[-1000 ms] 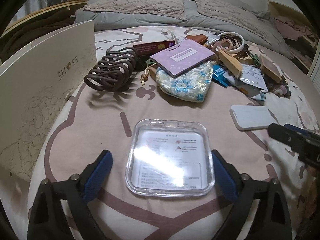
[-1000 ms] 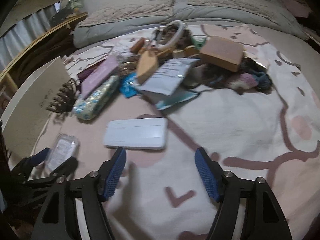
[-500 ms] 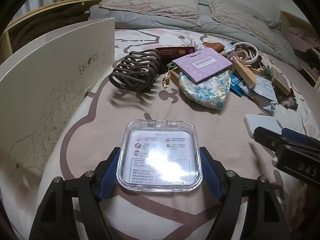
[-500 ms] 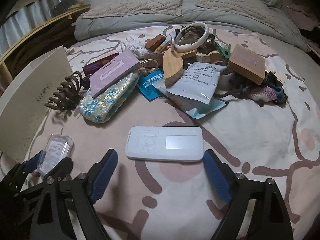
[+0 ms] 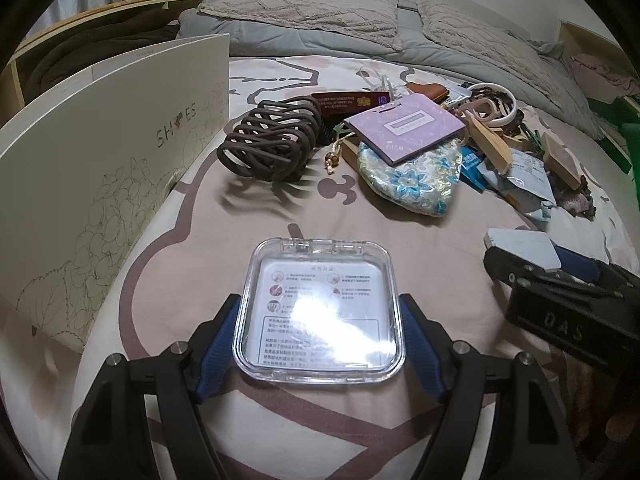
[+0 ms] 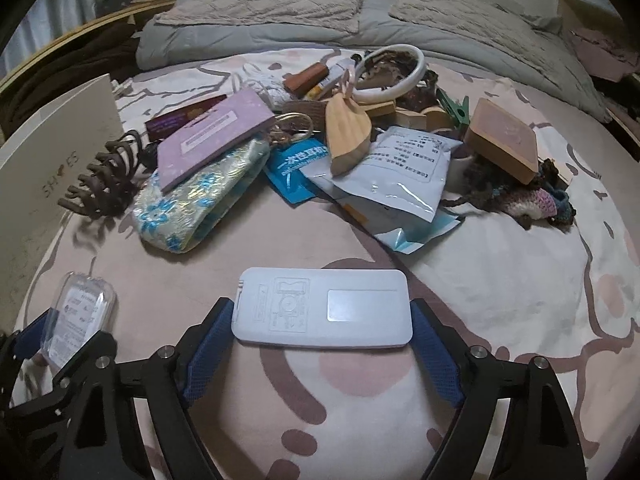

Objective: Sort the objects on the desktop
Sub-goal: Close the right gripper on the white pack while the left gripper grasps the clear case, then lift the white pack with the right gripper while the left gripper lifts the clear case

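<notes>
Nearest the left wrist camera, the left gripper [image 5: 320, 344] has its blue pads pressed against both sides of a clear plastic case [image 5: 320, 312] that lies flat on the patterned bedspread [image 5: 200, 248], a printed instruction sheet showing through its lid. Nearest the right wrist camera, the right gripper [image 6: 320, 344] is spread around a white rectangular device [image 6: 322, 306] lying on the same bedspread; its pads stand at the two short ends, and whether they touch cannot be told. Just past the case, a brown hair claw [image 5: 272, 144] sits beside an upright cream shoebox lid [image 5: 100, 184] printed with flowers. Farther on, a lilac booklet [image 6: 212, 138] leans on a floral brocade pouch [image 6: 192, 204], next to a blue sachet [image 6: 296, 168] and a white foil packet [image 6: 396, 172]. A ribbed wooden piece [image 6: 346, 136] rests on that packet, with a tan block [image 6: 504, 144] over knitted yarn items [image 6: 532, 200] to the right. A white ring [image 6: 396, 72] tops the pile, and behind it lie grey pillows [image 6: 460, 4].
</notes>
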`<state>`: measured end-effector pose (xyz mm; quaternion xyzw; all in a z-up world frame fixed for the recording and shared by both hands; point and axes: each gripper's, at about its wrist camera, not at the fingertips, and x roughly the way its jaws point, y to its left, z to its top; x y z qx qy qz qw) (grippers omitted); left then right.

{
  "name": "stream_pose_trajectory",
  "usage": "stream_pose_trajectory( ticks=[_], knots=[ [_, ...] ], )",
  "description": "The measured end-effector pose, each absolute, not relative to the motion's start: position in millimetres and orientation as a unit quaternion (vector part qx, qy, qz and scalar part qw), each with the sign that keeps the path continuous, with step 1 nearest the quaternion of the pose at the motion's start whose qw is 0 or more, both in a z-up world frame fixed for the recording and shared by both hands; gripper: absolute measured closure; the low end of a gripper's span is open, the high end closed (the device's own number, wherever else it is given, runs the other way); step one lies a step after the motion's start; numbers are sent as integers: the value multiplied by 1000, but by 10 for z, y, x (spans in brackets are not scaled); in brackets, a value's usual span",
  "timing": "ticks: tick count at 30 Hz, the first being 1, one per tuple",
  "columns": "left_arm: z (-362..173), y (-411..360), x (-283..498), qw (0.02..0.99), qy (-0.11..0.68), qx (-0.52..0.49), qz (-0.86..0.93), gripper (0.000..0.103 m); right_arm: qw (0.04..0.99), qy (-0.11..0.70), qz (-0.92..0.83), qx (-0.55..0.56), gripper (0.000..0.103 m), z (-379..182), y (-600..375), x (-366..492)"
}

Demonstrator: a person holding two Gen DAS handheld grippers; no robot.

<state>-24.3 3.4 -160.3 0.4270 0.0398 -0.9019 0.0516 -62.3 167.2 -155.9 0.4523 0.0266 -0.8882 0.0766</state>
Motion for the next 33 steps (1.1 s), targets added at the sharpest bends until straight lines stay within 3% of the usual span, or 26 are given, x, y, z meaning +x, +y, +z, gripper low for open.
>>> stream_pose_trajectory(
  ticks=[9, 13, 20, 25, 33],
  knots=[
    [-1627, 22, -243, 53, 41, 428, -901, 27, 102, 32, -888, 448, 16, -1575, 1682, -445],
    [-1665, -6, -251, 62, 46, 430, -900, 18, 109, 43, -889, 443, 16, -1579, 1660, -352],
    [-1660, -23, -257, 61, 48, 431, -899, 17, 120, 37, -893, 432, 16, -1568, 1688, -281],
    [-1633, -38, -233, 53, 51, 425, -902, 28, 114, 47, -896, 427, 16, -1563, 1656, -260],
    [-1610, -27, -227, 50, 49, 421, -905, 28, 118, 48, -898, 422, 17, -1546, 1647, -226]
  ],
)
